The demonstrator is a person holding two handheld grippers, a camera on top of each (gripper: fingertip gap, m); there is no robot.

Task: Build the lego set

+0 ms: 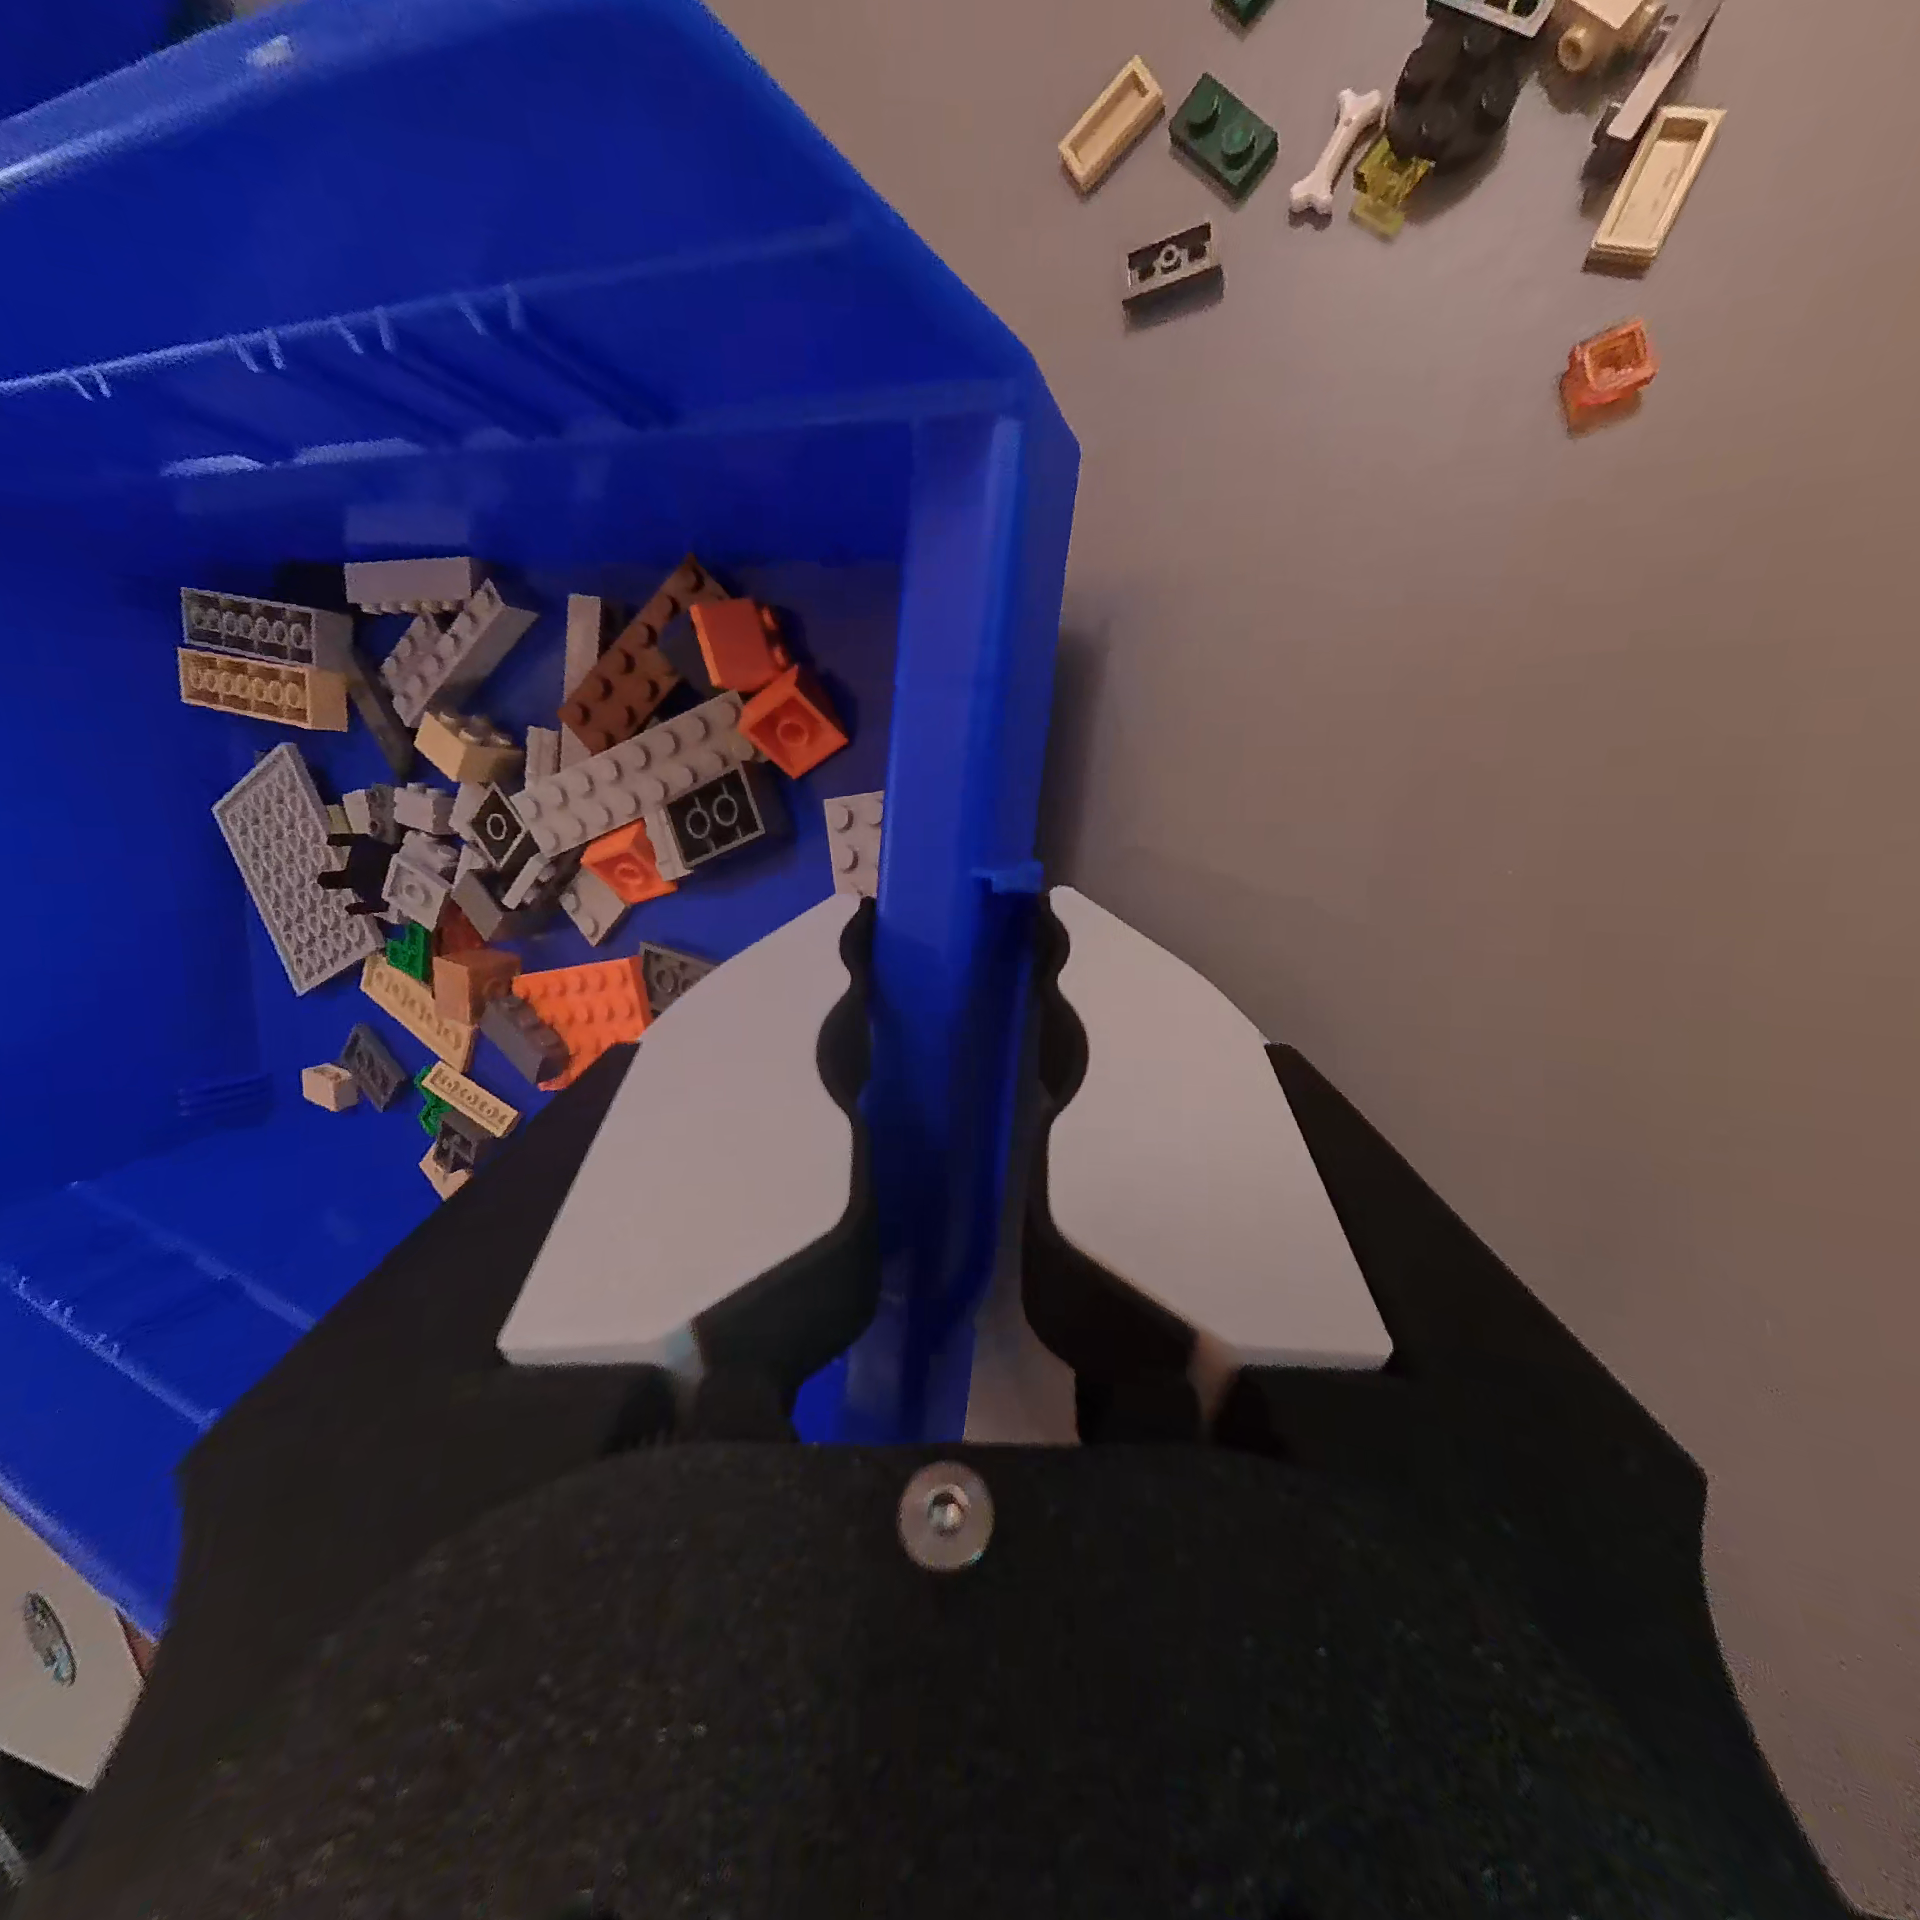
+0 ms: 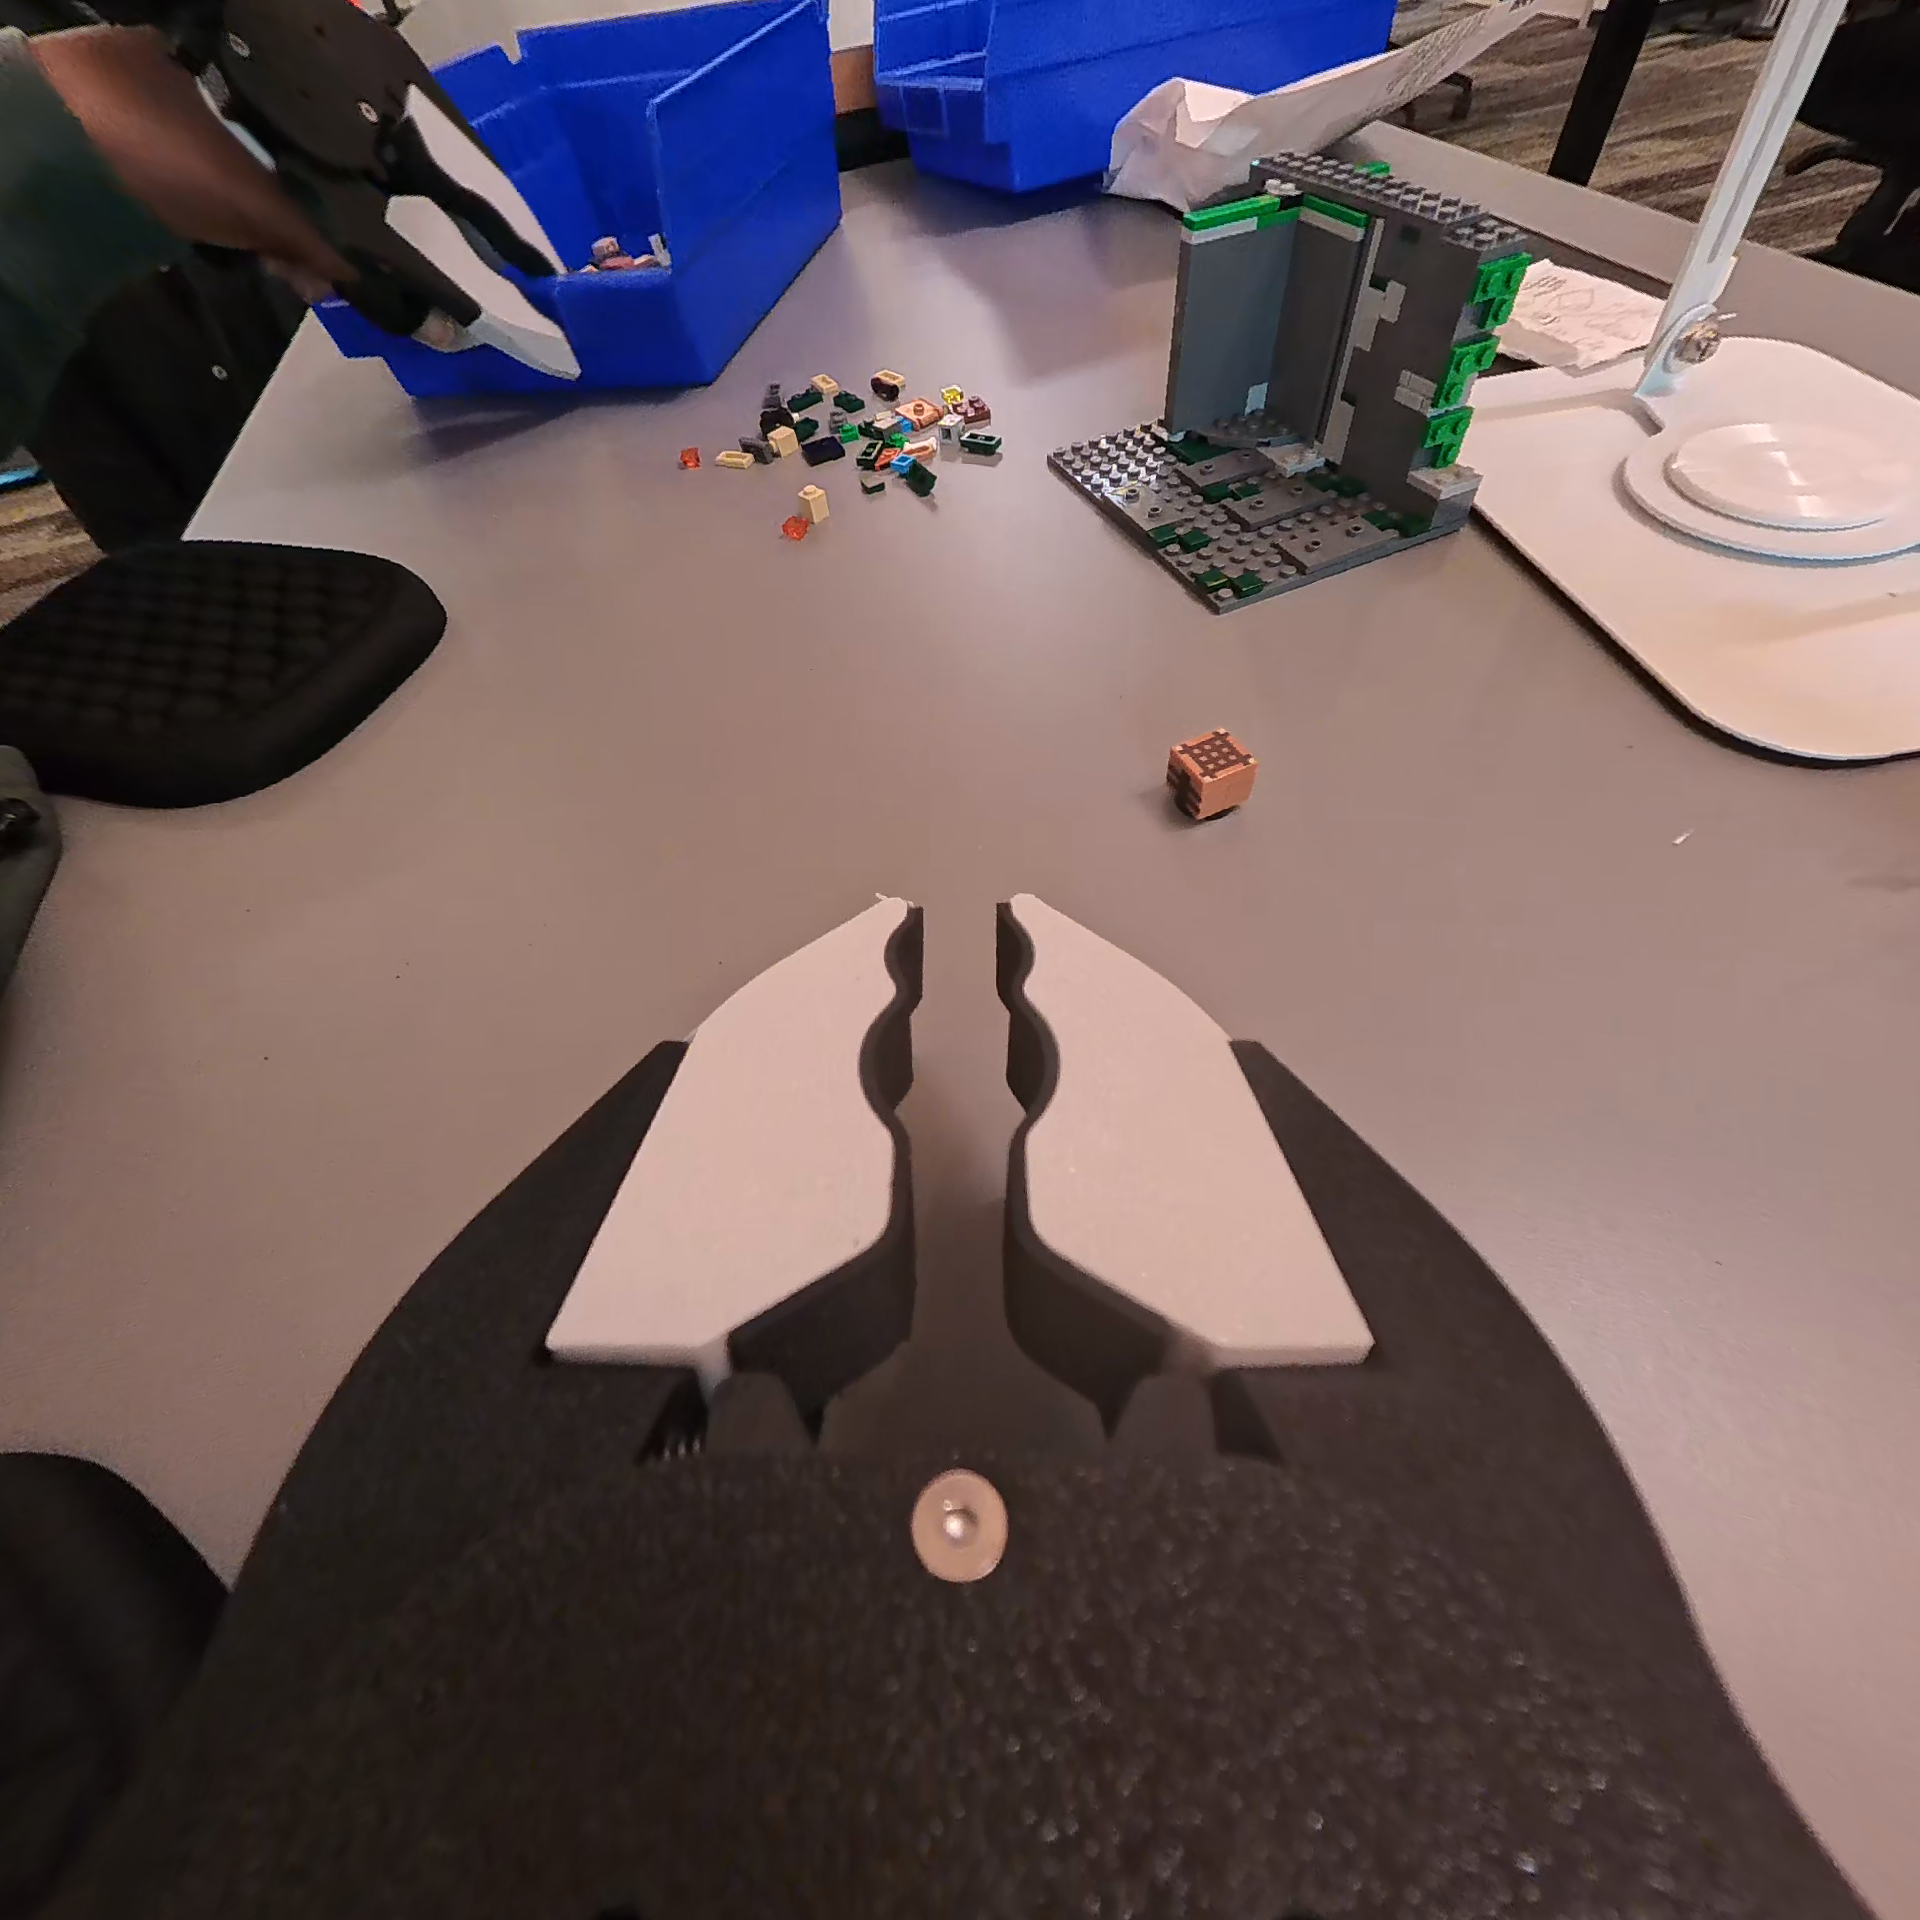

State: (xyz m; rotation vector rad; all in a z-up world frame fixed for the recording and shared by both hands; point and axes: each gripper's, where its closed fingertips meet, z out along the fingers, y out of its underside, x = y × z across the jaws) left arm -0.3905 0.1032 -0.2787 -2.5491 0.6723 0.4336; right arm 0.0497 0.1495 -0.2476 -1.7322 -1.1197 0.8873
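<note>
Two grippers: my left gripper [image 1: 951, 914] pinches the blue bin [image 1: 966, 644] wall mid-frame, tilting it so the bricks [image 1: 540, 831] show. My right gripper [image 2: 958, 909] idles narrowly open, empty; the half-built set [image 2: 1320, 384] sits upper right.

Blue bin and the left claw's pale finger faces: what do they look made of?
The blue bin looks like moulded hard plastic: glossy, with raised ribs and a thin, stiff wall. The left claw grips that wall. Its pale fingers seem matte, probably printed plastic over black, grainy bodies. I cannot tell whether the black part is foam or textured plastic.
</note>
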